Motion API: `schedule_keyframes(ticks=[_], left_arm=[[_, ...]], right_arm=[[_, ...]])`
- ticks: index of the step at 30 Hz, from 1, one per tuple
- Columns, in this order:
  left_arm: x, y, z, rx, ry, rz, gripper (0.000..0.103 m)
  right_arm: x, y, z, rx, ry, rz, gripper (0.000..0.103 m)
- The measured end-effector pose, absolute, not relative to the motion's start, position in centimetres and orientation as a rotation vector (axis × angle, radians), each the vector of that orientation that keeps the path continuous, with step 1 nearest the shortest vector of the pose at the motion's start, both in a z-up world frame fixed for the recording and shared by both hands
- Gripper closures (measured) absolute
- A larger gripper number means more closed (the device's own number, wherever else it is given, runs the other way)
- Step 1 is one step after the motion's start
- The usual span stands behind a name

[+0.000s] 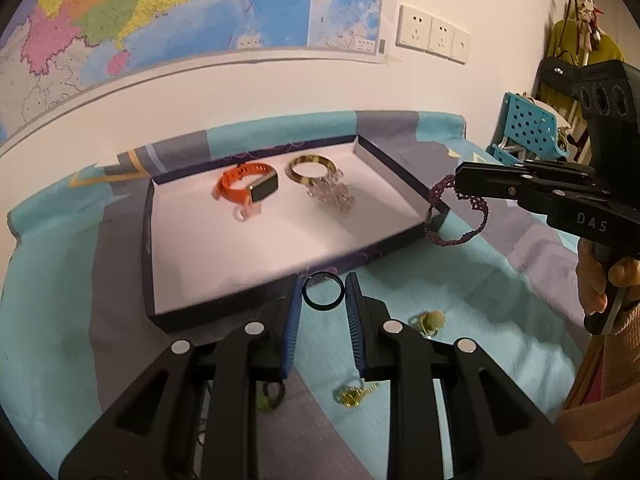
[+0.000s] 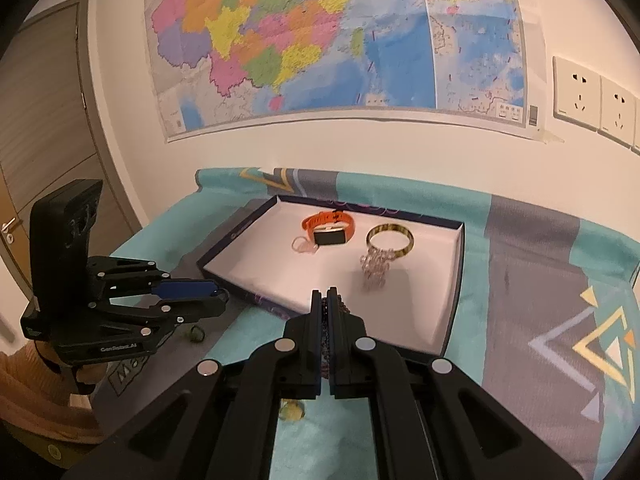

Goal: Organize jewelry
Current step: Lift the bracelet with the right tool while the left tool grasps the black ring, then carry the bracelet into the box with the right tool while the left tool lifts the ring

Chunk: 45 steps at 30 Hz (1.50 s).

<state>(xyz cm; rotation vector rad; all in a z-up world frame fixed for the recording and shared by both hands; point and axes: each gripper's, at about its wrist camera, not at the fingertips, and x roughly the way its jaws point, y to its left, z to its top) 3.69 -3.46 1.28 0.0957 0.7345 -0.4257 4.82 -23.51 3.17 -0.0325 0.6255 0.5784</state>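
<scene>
Left gripper [image 1: 323, 294] narrowly clamping upright dark ring [image 1: 323, 291] at lower centre, right gripper [image 1: 460, 184] fully closed on purple beaded bracelet [image 1: 456, 216] drooping downward at right, above tray [image 1: 160, 248]

A dark glass ring [image 1: 323, 291] is held upright between blue pads; a purple beaded bracelet [image 1: 452, 216] hangs clamped; an orange-strapped watch [image 1: 248, 187] and a tortoiseshell bangle [image 1: 312, 167] lie in the shallow white-lined tray [image 1: 224, 280].

- Cream wall [image 2: 360, 152] ahead of me, big colourful map [image 2: 320, 40] taped across it.
- Row of white wall sockets [image 1: 434, 34] right of the map.
- Brown door [image 2: 44, 120] with a metal handle at far left.
- Counter under a teal-and-grey patterned cloth [image 2: 540, 248].
- Far right: blue perforated plastic chair [image 1: 528, 124], yellow-green garment [image 1: 576, 44] hanging on a rack.
- Light is warm, dim, indoor.
</scene>
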Motion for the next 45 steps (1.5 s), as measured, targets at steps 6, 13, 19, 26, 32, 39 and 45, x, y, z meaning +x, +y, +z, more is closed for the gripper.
schedule_keyframes(ticks=[6,13,19,26,32,39,45], left_arm=[[4.6,-3.3,1.8,0.091,0.721,-0.418,0.080],[5.6,-3.2,2.0,0.090,0.715,-0.409,0.080],[6.1,-3.1,2.3,0.088,0.705,-0.404,0.080],[6.4,-3.0,2.5,0.092,0.699,-0.402,0.080],[6.8,-3.0,2.5,0.091,0.702,-0.394,0.080],[7.9,-2.7,2.1,0.085,0.711,-0.381,0.080],[8.5,-2.7,1.8,0.088,0.717,-0.374,0.080]], right_arm=[[6.1,-23.0,3.7,-0.039,0.614,0.578,0.102],[7.3,-22.5,3.7,-0.038,0.615,0.584,0.102],[7.9,-22.2,3.7,-0.038,0.616,0.591,0.102],[8.5,-21.9,3.6,-0.040,0.623,0.592,0.102],[9.1,-21.8,3.3,-0.035,0.630,0.590,0.102],[10.1,-21.4,3.0,-0.040,0.645,0.591,0.102],[10.7,-21.2,2.7,-0.038,0.652,0.591,0.102]])
